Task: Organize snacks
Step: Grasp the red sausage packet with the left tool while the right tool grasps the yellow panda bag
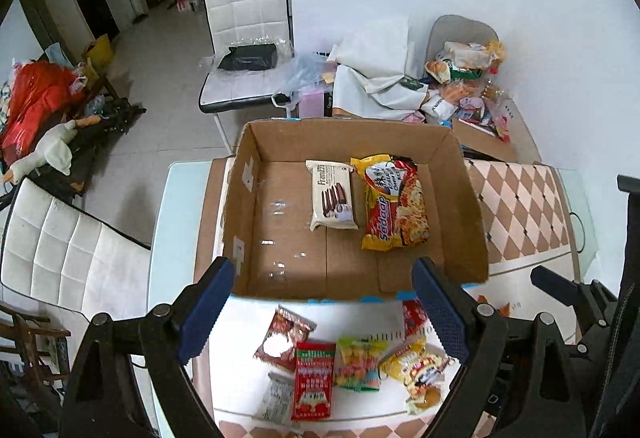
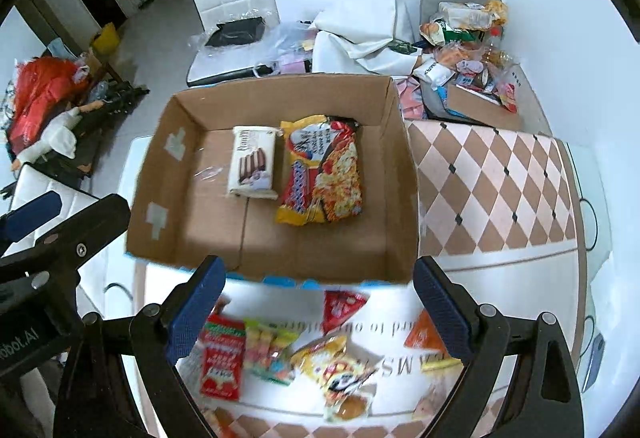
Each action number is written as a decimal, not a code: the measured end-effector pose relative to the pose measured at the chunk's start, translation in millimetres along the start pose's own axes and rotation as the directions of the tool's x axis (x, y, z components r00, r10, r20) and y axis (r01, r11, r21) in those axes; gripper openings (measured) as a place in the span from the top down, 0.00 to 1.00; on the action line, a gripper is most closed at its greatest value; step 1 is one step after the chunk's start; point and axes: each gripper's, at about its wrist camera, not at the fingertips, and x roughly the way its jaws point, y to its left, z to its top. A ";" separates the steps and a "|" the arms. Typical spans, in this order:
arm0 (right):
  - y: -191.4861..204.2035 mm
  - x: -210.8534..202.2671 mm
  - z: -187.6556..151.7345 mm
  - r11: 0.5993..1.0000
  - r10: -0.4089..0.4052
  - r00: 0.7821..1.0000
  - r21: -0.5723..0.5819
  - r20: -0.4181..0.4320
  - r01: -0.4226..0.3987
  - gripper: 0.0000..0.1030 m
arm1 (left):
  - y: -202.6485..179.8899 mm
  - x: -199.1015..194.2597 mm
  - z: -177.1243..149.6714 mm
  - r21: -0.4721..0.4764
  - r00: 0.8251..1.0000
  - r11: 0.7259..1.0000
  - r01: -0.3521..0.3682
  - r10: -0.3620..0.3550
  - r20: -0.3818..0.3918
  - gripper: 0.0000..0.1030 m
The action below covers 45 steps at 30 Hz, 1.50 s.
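An open cardboard box (image 1: pixel 256 141) (image 2: pixel 400 173) stands on the table. It holds a white Franzzi wafer pack (image 1: pixel 333 197) (image 2: pixel 253 165) and a red-yellow Sedaap noodle pack (image 1: pixel 394 203) (image 2: pixel 324 173) side by side. Several small snack packets lie in front of the box: a red packet (image 1: pixel 314 380) (image 2: pixel 222 362), a green-yellow candy bag (image 1: pixel 358 364) (image 2: pixel 270 356) and a yellow biscuit bag (image 1: pixel 420 372) (image 2: pixel 344 374). My left gripper (image 1: pixel 322 318) is open and empty above these packets. My right gripper (image 2: pixel 316 314) is open and empty too, above the same row.
The table carries a diamond-patterned cloth (image 1: pixel 520 209) (image 2: pixel 492 189). A pile of snacks and a small carton (image 1: pixel 468 85) (image 2: pixel 472 49) sit at the back right. White chairs (image 1: pixel 244 37) (image 1: pixel 68 262) stand behind and to the left. Each gripper shows in the other's view (image 1: pixel 560 290) (image 2: pixel 36 213).
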 end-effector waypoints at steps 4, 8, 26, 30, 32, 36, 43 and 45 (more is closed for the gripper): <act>-3.9 -14.1 -24.5 0.999 0.031 0.999 0.020 -0.022 -0.031 0.06 | 5.5 -13.3 -25.8 -0.015 1.000 1.000 0.006 -0.006 -0.008 0.12; -13.4 -7.5 -55.1 0.997 0.046 0.996 0.059 -0.080 -0.041 0.06 | 18.0 -2.0 -67.0 -0.049 0.997 0.999 0.000 -0.004 -0.076 0.12; -36.1 135.7 -135.4 1.000 -0.006 0.923 0.009 -0.386 0.010 0.06 | -5.5 169.7 -188.3 0.064 0.879 0.996 -0.067 0.090 -0.469 0.12; -1.9 156.4 -141.3 0.961 -0.147 0.910 -0.272 -0.389 0.039 0.06 | -13.0 179.8 -195.6 0.101 0.867 0.991 -0.088 0.126 -0.483 0.15; 6.8 169.7 -146.3 0.937 -0.191 0.898 -0.347 -0.398 0.045 0.06 | -10.7 181.5 -200.3 0.095 0.864 0.991 -0.092 0.126 -0.488 0.15; 8.0 198.1 -157.1 0.925 -0.216 0.868 -0.378 -0.448 0.036 0.08 | -6.4 185.5 -206.8 0.066 0.855 0.993 -0.097 0.117 -0.506 0.15; -33.0 206.2 -163.5 0.998 -0.059 0.852 -0.027 -0.520 0.052 0.15 | -4.8 189.3 -208.2 0.056 0.858 0.994 -0.096 0.111 -0.502 0.15; -48.4 207.2 -167.7 0.993 0.038 0.844 0.116 -0.536 0.029 0.15 | -7.9 190.3 -205.5 0.066 0.860 0.993 -0.094 0.114 -0.497 0.15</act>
